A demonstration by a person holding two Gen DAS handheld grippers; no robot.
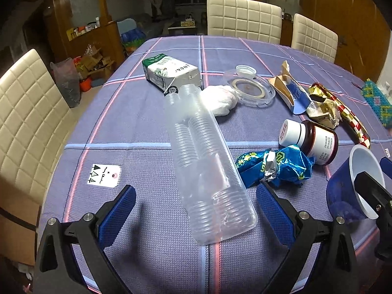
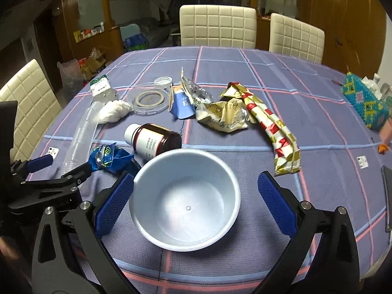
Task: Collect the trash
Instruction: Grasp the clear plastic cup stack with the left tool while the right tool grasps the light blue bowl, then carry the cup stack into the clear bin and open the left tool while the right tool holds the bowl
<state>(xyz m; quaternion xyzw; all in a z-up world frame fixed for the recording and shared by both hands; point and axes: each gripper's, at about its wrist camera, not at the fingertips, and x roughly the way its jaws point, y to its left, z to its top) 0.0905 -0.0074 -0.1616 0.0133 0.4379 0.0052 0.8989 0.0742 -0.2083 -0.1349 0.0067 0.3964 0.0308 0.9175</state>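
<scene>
Trash spread across the surface (image 2: 318, 127), which has a purple checked cloth. Left claw (image 1: 196, 210) is spread wide, straddling the near end of a clear sleeve of stacked plastic cups (image 1: 208, 166) lying on its side; pads not touching it. Right claw (image 2: 196, 198) is also spread, with a blue bin (image 2: 185, 201) between its fingers, mouth facing the camera, inside bare. Left finger (image 2: 112, 203) sits at the bin's rim; right finger is apart from it. In the left wrist view the bin (image 1: 352, 186) sits at the right edge, tilted.

Just beyond the bin: brown pill bottle (image 2: 153, 140) with white cap, on its side, and a crumpled blue wrapper (image 2: 110, 158) beside it. Further back: white crumpled tissue (image 2: 114, 111), clear round lid (image 2: 149, 100), green-white carton (image 1: 171, 72), blue-white torn carton (image 2: 182, 103), gold crumpled wrapper (image 2: 223, 115), red-gold checked wrapper (image 2: 276, 132). Beaded box (image 2: 365, 103) at the far right edge.
</scene>
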